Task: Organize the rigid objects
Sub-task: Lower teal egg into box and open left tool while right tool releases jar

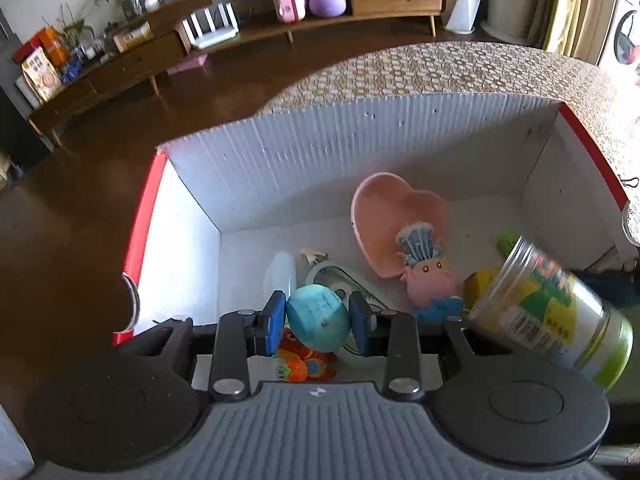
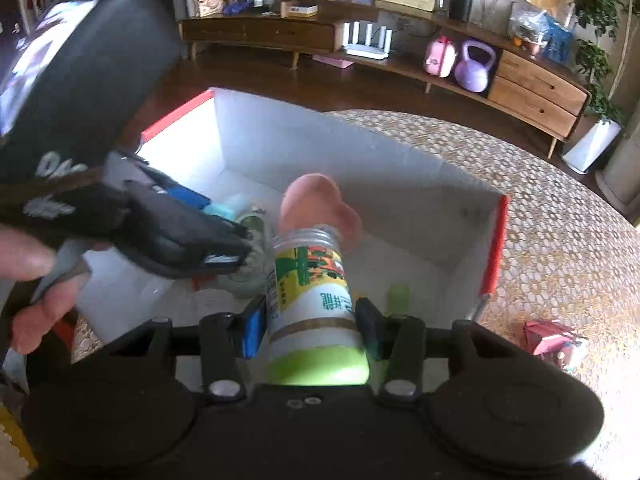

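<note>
Jar (image 2: pixel 312 300) is sitting clamped around its middle in the right gripper (image 2: pixel 312 320), tilting over the box (image 1: pixel 192 208); being smooth, rigid plastic, it may slip. Left gripper (image 1: pixel 316 316) is pinching a light teal egg (image 1: pixel 318 316) across its widest part above the box.

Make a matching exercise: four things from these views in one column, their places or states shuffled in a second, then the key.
1. teal cup
2. labelled jar
3. pink heart dish
4. pink plush toy

A. gripped by the right gripper
B. lying in the box, against the dish
C. gripped by the left gripper
D. tilted against the box's back wall

Pairs: 1-C, 2-A, 3-D, 4-B
</note>
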### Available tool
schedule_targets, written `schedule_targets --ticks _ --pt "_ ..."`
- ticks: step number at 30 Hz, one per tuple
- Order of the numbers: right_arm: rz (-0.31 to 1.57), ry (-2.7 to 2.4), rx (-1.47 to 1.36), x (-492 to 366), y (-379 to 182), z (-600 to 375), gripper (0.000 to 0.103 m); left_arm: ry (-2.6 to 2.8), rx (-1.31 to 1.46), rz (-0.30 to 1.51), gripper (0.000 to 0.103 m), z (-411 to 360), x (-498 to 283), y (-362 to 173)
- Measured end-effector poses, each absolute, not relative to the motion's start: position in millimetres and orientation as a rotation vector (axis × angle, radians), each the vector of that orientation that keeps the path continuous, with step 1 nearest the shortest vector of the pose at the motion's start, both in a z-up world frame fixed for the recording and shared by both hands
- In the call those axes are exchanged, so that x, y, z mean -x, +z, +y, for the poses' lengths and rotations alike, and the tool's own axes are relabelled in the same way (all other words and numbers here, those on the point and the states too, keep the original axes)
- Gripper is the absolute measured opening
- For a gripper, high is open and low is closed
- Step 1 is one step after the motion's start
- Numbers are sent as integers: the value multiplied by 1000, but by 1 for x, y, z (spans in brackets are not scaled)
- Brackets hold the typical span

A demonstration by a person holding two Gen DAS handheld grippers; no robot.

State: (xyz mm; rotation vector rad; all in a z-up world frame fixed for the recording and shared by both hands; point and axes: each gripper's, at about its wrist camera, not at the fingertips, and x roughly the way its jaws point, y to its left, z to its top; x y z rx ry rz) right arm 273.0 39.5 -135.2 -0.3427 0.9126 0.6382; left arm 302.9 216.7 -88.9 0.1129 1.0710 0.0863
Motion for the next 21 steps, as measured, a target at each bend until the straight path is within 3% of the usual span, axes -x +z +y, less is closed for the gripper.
schedule_targets --ticks 13,21 --pt "974 652 357 -275 -151 46 45 47 -170 1174 34 208 -314 -99" --pt "965 657 354 -270 -146 47 50 36 -197 1193 37 204 -315 -100"
